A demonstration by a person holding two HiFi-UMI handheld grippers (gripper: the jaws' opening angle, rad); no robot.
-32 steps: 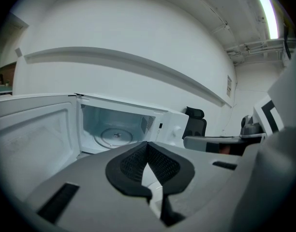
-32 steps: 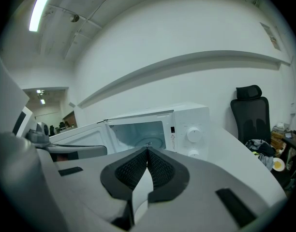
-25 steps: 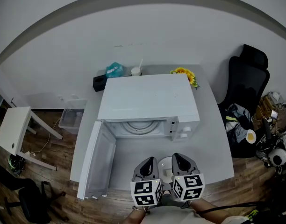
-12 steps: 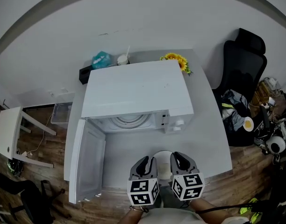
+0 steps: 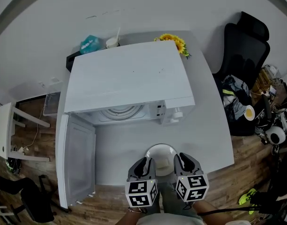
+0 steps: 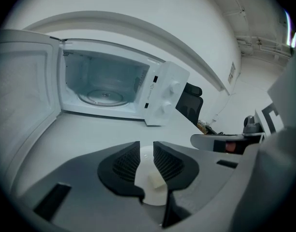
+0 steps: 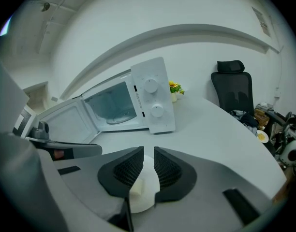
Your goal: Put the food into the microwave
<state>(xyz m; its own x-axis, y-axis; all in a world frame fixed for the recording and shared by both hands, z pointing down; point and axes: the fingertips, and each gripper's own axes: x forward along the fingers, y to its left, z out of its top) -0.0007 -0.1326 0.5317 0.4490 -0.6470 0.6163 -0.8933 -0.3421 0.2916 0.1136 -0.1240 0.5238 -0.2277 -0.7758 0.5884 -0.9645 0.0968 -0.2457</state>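
A white plate with a pale piece of food sits low over the grey table, in front of the white microwave. My left gripper is shut on the plate's left rim and my right gripper on its right rim. In the left gripper view the plate fills the narrow gap between the jaws. In the right gripper view the plate does the same. The microwave door is swung wide open to the left. The glass turntable shows inside the cavity.
Sunflowers, a white cup and a teal packet stand behind the microwave. A black office chair is at the right of the table. A small white side table stands at the left. The table's front edge lies just under the grippers.
Both grippers and the plate have moved forward toward the microwave. The plate now shows more fully ahead of the jaws, and the microwave looms larger. The door has not moved.
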